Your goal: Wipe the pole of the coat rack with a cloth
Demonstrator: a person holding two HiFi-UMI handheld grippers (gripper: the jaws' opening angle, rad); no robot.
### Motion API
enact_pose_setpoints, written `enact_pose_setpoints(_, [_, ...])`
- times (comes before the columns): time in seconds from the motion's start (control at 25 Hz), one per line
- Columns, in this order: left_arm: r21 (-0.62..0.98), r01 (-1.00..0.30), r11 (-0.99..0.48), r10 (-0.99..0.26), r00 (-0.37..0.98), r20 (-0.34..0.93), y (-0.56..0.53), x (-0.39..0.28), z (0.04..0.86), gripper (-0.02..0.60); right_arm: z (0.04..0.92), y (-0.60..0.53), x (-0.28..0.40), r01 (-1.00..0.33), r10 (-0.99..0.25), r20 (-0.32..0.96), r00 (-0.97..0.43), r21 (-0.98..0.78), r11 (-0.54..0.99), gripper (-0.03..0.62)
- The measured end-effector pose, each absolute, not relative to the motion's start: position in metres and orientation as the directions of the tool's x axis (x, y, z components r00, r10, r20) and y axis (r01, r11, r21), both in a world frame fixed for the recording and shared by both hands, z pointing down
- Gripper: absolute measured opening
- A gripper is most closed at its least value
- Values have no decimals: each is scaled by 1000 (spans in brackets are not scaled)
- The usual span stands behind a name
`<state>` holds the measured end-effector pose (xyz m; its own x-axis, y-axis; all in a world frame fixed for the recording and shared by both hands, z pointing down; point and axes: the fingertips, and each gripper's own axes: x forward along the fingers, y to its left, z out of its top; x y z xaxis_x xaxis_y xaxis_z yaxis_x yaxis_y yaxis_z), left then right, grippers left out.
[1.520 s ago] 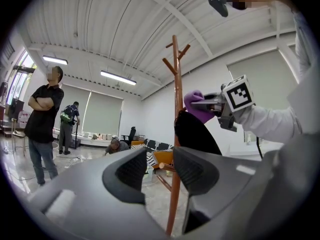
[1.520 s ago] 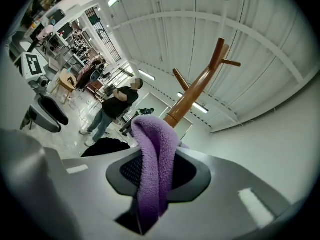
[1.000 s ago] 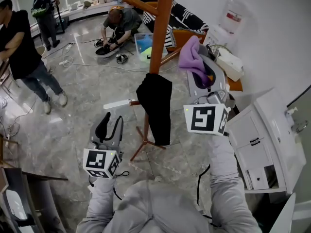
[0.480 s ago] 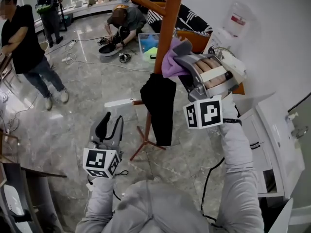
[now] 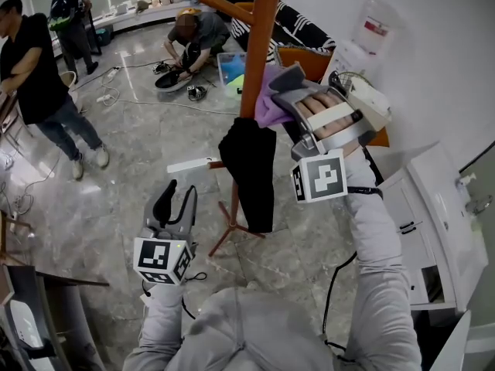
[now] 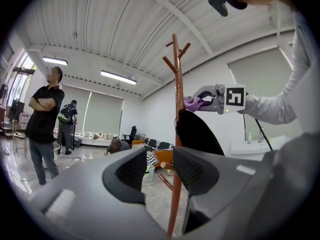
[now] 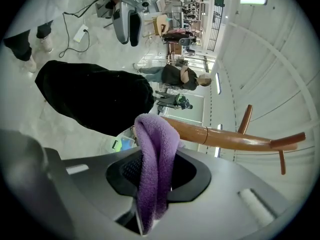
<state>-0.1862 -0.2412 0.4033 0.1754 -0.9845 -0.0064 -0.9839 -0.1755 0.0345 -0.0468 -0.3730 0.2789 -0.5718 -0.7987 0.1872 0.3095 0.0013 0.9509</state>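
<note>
The coat rack's orange-brown pole (image 5: 259, 45) rises in the middle of the head view, and a black garment (image 5: 249, 172) hangs from it lower down. My right gripper (image 5: 282, 91) is shut on a purple cloth (image 5: 267, 103), which lies against the pole's right side just above the garment. In the right gripper view the cloth (image 7: 156, 159) drapes over the jaws with the pole (image 7: 220, 136) right behind it. My left gripper (image 5: 174, 203) hangs low to the left of the rack, open, with nothing in it. Past its jaws the left gripper view shows the pole (image 6: 176, 134).
The rack's legs (image 5: 232, 222) spread over the marble floor. A white cabinet (image 5: 433, 222) stands at the right, with a water dispenser (image 5: 363, 33) behind it. One person stands at the far left (image 5: 35, 76) and another crouches by cables at the back (image 5: 189, 37).
My right gripper rose, turned sideways and brought the purple cloth against the pole, then slid slightly down it. The left gripper has stayed put.
</note>
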Motion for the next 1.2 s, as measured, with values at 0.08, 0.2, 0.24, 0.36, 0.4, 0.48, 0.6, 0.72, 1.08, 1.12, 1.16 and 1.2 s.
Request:
enact_pose_setpoints(0.08, [34,-983,-179,-984,179,-6,-242,-184,403,172,278,-376,-43,305,-807,184,-561,952,5,80])
enact_pose_setpoints(0.2, [32,-983,-180,-984,180,-6,-242,-183,403,172,276,-380,-35,288,-819,173,-547,957,9,80])
enact_pose_setpoints(0.24, [31,-983,-180,-984,180,-5,-242,-182,403,172,275,-381,-32,282,-824,167,-542,959,9,81])
enact_pose_setpoints(0.36, [30,-983,-178,-984,178,-5,-241,-182,402,172,271,-385,-25,264,-836,151,-527,964,8,81])
enact_pose_setpoints(0.4, [30,-984,-178,-984,178,-5,-240,-182,402,172,270,-387,-23,259,-841,146,-521,966,7,80])
enact_pose_setpoints(0.48, [30,-984,-177,-984,177,-6,-240,-183,402,172,267,-390,-19,247,-849,135,-511,969,5,80])
enact_pose_setpoints(0.6, [31,-984,-175,-984,175,-7,-239,-183,402,172,264,-395,-11,229,-861,120,-495,974,4,81])
enact_pose_setpoints(0.72, [30,-984,-173,-985,173,-6,-238,-183,401,172,260,-401,-2,203,-874,106,-474,979,9,81])
enact_pose_setpoints(1.08, [23,-984,-176,-984,176,1,-237,-182,402,172,271,-423,40,141,-917,105,-386,989,53,81])
enact_pose_setpoints(1.12, [21,-984,-178,-984,178,2,-237,-181,402,172,274,-424,44,134,-919,108,-379,989,61,81])
enact_pose_setpoints(1.16, [20,-984,-179,-984,180,3,-238,-180,401,172,276,-424,47,127,-921,111,-375,990,68,81])
enact_pose_setpoints(1.2, [19,-983,-181,-983,181,4,-238,-179,401,172,279,-424,49,117,-922,113,-371,990,74,80])
